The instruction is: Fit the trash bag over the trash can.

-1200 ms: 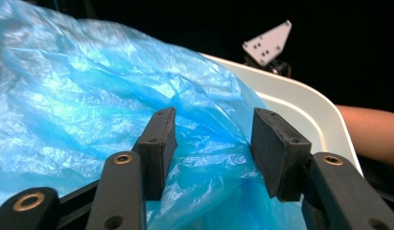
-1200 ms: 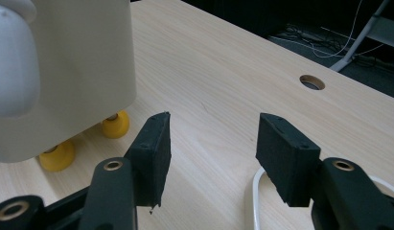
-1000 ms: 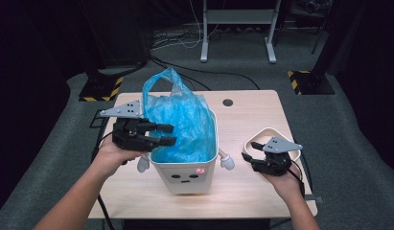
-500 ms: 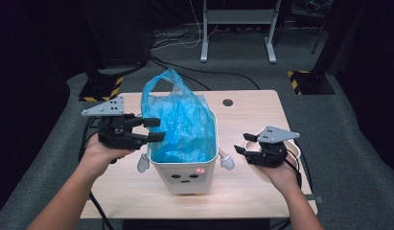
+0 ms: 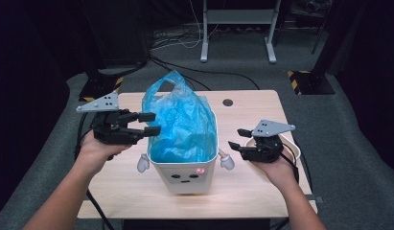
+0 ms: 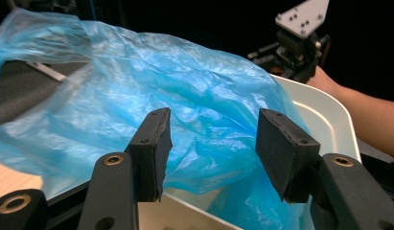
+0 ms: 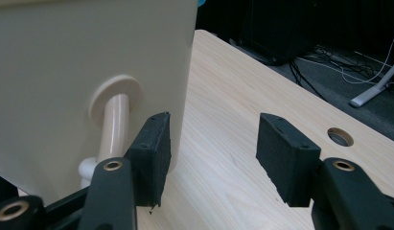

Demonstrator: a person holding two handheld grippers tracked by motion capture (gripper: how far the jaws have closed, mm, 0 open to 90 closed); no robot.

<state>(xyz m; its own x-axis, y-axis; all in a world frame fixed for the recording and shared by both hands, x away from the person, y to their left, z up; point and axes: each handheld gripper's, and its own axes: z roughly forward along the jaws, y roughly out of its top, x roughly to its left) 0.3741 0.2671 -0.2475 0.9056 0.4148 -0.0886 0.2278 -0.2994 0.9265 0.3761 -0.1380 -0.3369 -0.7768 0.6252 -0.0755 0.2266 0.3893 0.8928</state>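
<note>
In the middle of the high view a small white bin (image 5: pixel 185 167) with a face printed on its front and little arm-like pegs at its sides stands on the wooden table (image 5: pixel 261 115), lined with a crumpled blue plastic bag (image 5: pixel 180 122) whose handles rise toward the upper centre of the frame. The left gripper (image 5: pixel 151 123) hangs at centre left, beside the bag's left flank, jaws spread with nothing between them; in the left gripper view the blue film (image 6: pixel 185 100) billows just beyond the open pads, above the bin's white rim (image 6: pixel 324 115). The right gripper (image 5: pixel 238 139) sits at centre right, close to the bin's right peg (image 5: pixel 226 161), jaws likewise parted and empty. In the right gripper view the bin wall (image 7: pixel 89 62) and its peg (image 7: pixel 110 129) fill the left side, with bare tabletop (image 7: pixel 233 115) between the pads.
</note>
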